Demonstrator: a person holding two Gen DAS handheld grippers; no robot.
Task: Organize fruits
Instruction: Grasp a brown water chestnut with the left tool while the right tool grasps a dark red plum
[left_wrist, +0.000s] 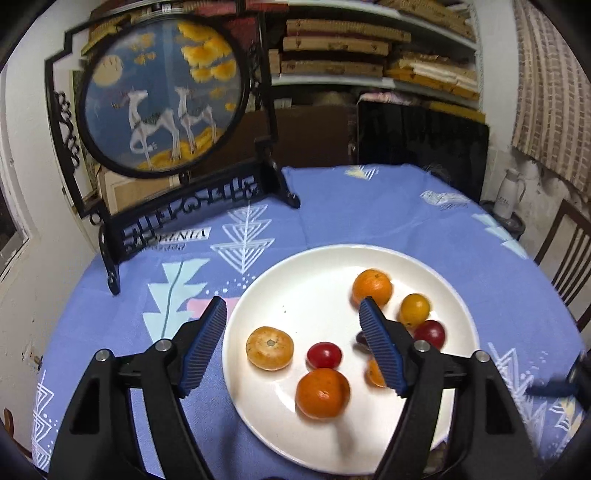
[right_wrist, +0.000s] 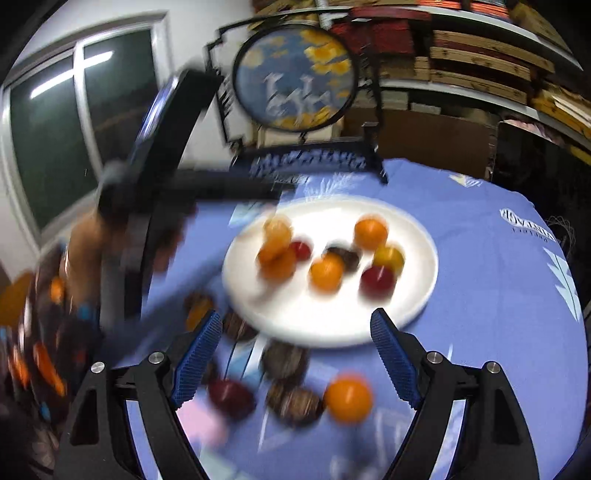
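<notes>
Blue patterned tablecloth (left_wrist: 369, 206) beneath white plate (left_wrist: 314, 266)

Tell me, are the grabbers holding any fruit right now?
No. The left gripper is open above the white plate, nothing between its fingers. The right gripper is open too, and empty, with fruit loose on the tablecloth below.

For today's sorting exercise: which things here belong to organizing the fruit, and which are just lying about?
Job: white plate, oranges, red fruit, loose orange on the cloth.
Lying about: deer screen, white jug, chair.
</notes>
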